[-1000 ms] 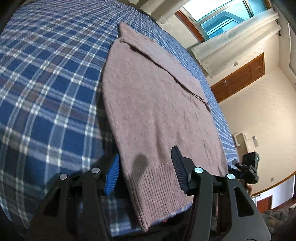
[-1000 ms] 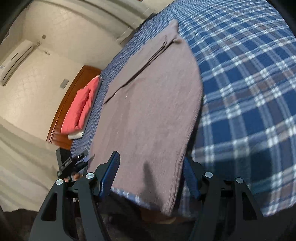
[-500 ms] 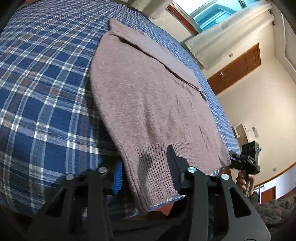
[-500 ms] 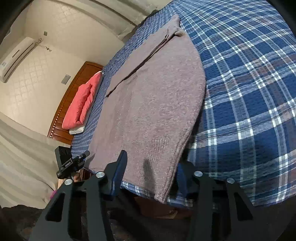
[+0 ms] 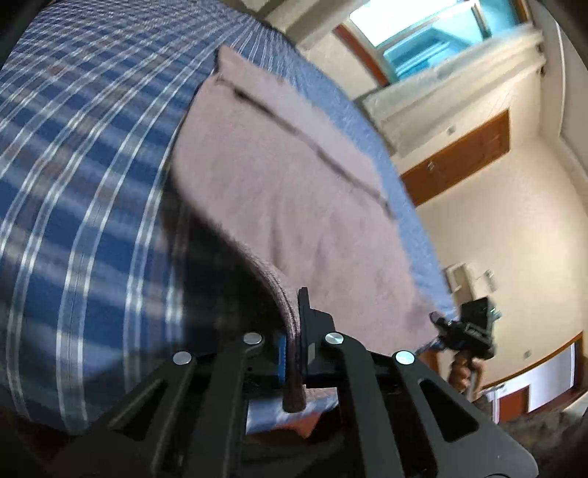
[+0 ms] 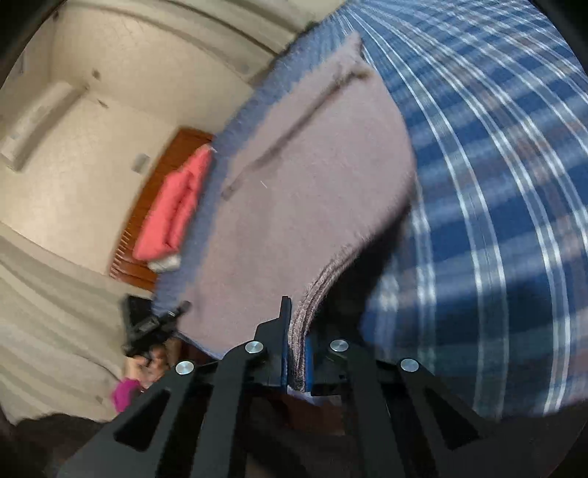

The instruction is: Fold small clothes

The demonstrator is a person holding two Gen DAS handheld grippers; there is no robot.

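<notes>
Bedroom scene, everything a bit motion-blurred. Up close, the left gripper (image 5: 292,353) is clenched on the ribbed hem corner of a brownish-mauve sweater (image 5: 294,206), and the right gripper (image 6: 296,362) is clamped on the other hem corner the same way, knit pinched tight between its fingers (image 6: 283,331). Both corners are lifted off the bed (image 5: 81,176), with dark shadow underneath, while the rest of the sweater lies flat on the blue plaid cover stretching away toward the collar end. Further back there's a red pillow (image 6: 172,206) against the wooden headboard, and a window (image 5: 433,33) on the far wall.
</notes>
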